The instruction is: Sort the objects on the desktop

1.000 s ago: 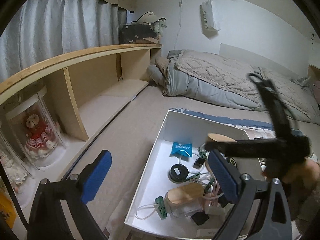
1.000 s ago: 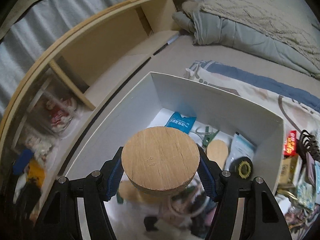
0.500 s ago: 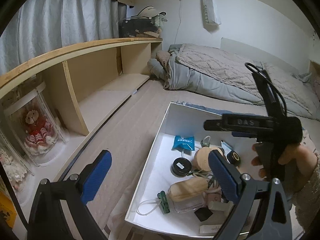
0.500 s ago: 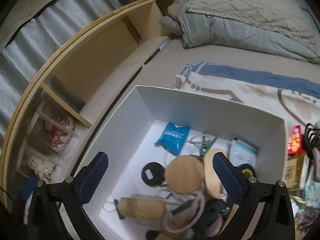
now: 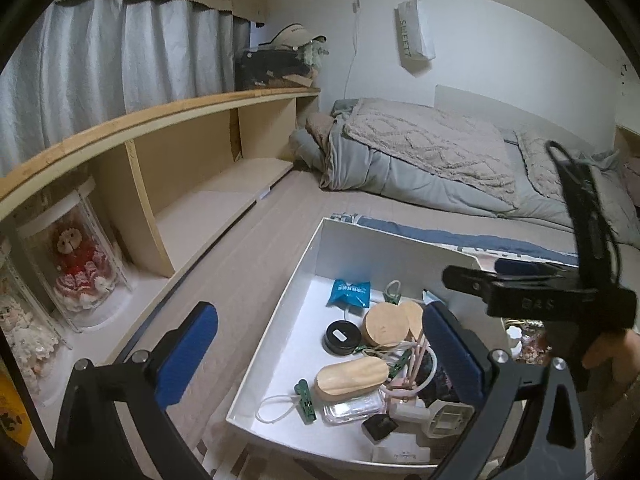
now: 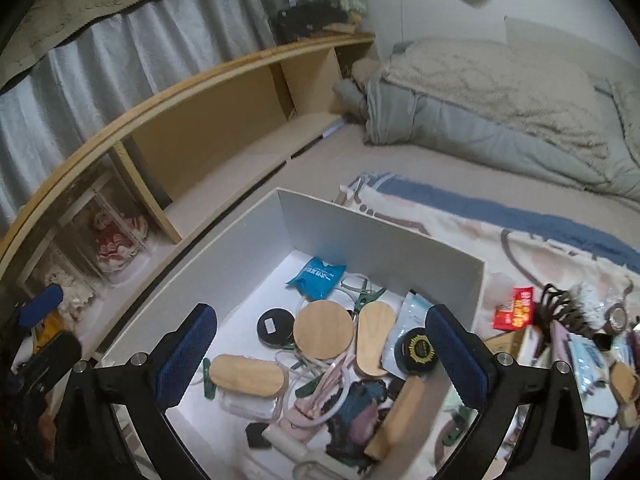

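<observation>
A white box (image 6: 372,236) holds several small items. A round wooden lid (image 6: 323,330) lies in it, next to a black round tin (image 6: 274,325) and a blue packet (image 6: 317,276). The lid also shows in the left wrist view (image 5: 385,323). My right gripper (image 6: 320,356) is open and empty above the box. It also shows in the left wrist view (image 5: 520,276), over the box's (image 5: 352,236) right side. My left gripper (image 5: 318,354) is open and empty over the box's left edge.
More loose items lie on the patterned cloth (image 6: 460,220) right of the box: a red packet (image 6: 516,307), a dark hair claw (image 6: 560,312). A wooden shelf (image 5: 180,160) runs along the left, with a doll case (image 5: 76,268). A folded blanket (image 5: 420,152) lies behind.
My right gripper opened and let the round wooden lid go into the box, then lifted and drew back. My left gripper stayed open.
</observation>
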Action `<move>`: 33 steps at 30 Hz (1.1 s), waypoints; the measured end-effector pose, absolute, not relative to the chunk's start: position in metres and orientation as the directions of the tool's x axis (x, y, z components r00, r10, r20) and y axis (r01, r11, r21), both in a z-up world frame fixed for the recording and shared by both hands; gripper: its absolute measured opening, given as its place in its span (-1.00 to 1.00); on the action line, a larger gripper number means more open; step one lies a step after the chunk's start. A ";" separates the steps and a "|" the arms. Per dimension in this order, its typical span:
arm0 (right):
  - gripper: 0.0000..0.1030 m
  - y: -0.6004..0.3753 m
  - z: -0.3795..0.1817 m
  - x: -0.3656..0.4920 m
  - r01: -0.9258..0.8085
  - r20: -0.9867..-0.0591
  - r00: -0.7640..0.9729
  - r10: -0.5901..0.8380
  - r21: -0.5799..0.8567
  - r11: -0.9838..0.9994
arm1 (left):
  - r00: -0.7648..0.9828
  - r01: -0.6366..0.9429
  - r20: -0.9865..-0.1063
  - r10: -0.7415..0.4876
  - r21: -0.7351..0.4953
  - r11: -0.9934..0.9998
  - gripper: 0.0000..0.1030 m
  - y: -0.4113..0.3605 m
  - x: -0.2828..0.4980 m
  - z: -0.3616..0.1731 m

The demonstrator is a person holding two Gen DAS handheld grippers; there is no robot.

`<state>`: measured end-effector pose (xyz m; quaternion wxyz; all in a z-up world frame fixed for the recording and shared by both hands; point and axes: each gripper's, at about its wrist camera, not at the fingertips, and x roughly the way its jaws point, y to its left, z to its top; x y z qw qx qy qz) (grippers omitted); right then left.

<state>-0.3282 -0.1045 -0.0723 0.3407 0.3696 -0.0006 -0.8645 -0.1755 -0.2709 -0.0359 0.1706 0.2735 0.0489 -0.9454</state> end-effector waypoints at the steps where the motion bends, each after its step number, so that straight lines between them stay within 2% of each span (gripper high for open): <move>1: 1.00 -0.101 -0.069 -0.324 0.591 -0.631 -0.504 -0.590 0.246 -0.768 | -0.792 0.350 -0.533 -0.296 0.000 -0.937 1.00 -0.269 -0.174 -0.033; 8: 1.00 -0.069 -0.043 -0.283 0.617 -0.579 -0.556 -0.597 0.194 -0.763 | -0.805 0.344 -0.512 -0.299 0.007 -0.939 1.00 -0.247 -0.157 -0.015; 13: 1.00 -0.044 -0.035 -0.258 0.614 -0.574 -0.572 -0.586 0.174 -0.770 | -0.821 0.323 -0.491 -0.290 0.020 -0.946 1.00 -0.226 -0.144 -0.007; 33: 1.00 0.045 -0.020 -0.165 0.545 -0.549 -0.674 -0.494 0.081 -0.835 | -0.816 0.312 -0.524 -0.245 -0.042 -0.949 1.00 -0.169 -0.076 -0.011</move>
